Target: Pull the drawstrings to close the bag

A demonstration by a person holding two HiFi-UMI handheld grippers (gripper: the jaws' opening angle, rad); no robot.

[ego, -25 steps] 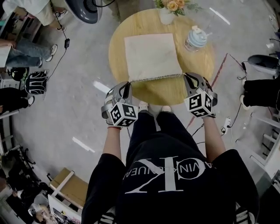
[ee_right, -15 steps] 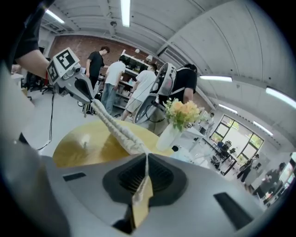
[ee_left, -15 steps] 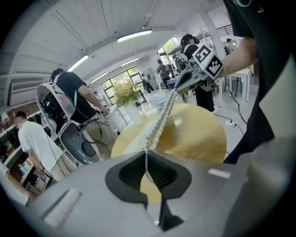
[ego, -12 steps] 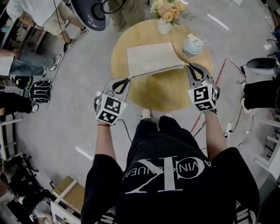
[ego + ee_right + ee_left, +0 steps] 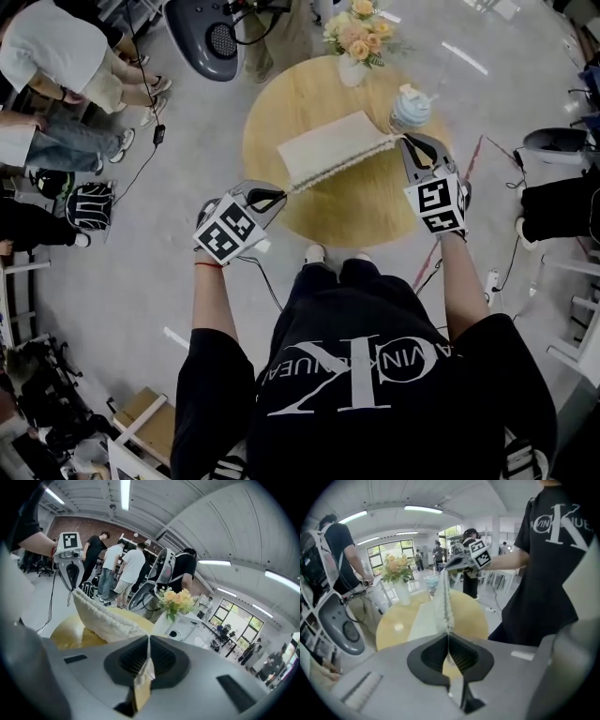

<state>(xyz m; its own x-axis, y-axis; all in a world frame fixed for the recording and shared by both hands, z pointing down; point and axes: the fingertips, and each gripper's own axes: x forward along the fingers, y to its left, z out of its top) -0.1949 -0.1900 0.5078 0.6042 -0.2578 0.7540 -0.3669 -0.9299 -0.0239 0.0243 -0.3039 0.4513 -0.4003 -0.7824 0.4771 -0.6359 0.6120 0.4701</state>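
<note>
A cream drawstring bag (image 5: 330,150) lies on the round wooden table (image 5: 375,202), its bunched mouth edge lifted and stretched between my two grippers. The left gripper (image 5: 278,194) is off the table's left rim, shut on the drawstring at the bag's left corner. At the right corner, the right gripper (image 5: 404,142) is shut on the other drawstring. In the left gripper view the gathered edge of the bag (image 5: 445,602) runs straight from my jaws (image 5: 448,639) toward the right gripper (image 5: 476,555). In the right gripper view the bag (image 5: 105,616) sags between my jaws (image 5: 148,641) and the left gripper (image 5: 70,569).
A white vase of flowers (image 5: 354,37) stands at the table's far edge and a lidded blue-and-white cup (image 5: 411,108) stands just behind the right gripper. A grey machine (image 5: 211,33) and several people are off to the far left. Cables lie on the floor.
My left gripper has pulled outward to the left, off the table edge. The bag's mouth has bunched up narrower and its front edge has lifted and tilted. The right gripper has barely shifted.
</note>
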